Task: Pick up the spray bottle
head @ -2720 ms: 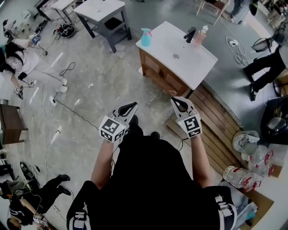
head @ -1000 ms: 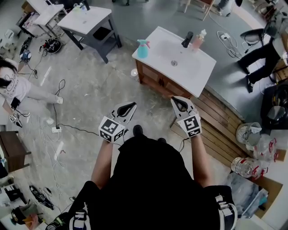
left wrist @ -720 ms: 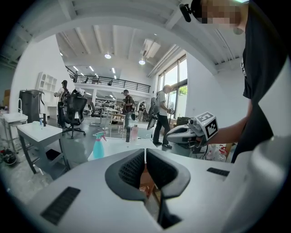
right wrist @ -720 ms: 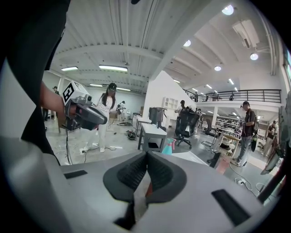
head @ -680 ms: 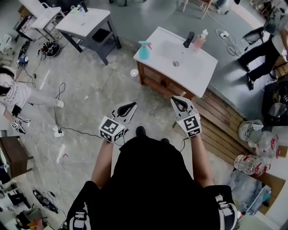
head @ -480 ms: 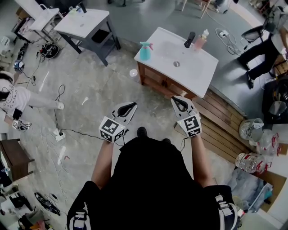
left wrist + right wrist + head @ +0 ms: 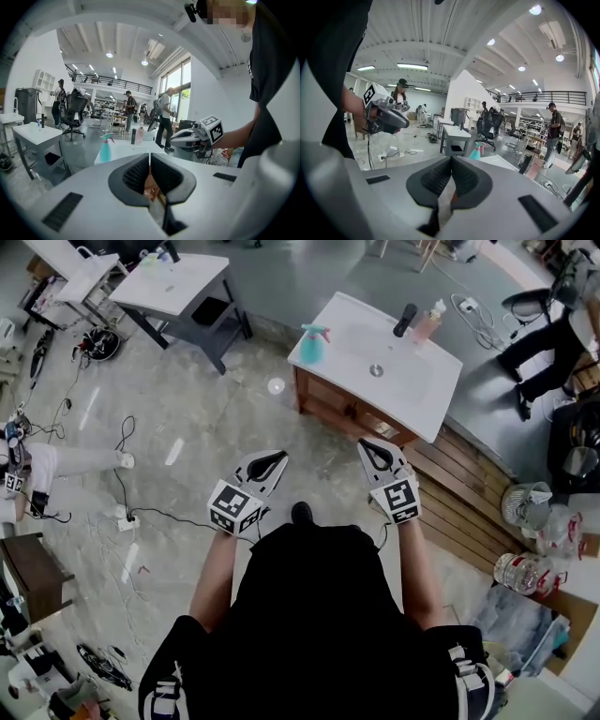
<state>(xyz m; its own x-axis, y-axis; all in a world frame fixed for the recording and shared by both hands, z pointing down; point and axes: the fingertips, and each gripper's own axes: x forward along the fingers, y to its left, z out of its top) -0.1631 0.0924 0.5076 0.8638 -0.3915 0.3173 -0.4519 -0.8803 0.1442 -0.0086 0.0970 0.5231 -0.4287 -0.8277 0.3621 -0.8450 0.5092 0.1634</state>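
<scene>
Teal bottle point(image 7: 311, 341) sits at the worktop's point(image 7: 417, 399) left corner. Left gripper point(image 7: 271, 459) and right gripper point(image 7: 374, 450), jaws together, might knock it off.

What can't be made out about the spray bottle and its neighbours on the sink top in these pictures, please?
Spray bottle: head view, too small to tell its fill level or label.
Its base: right gripper view, hidden behind the right gripper.
Pink bottle by the tap: head view, too small to tell its kind.
Wooden cabinet: left gripper view, mostly hidden by the left gripper.
</scene>
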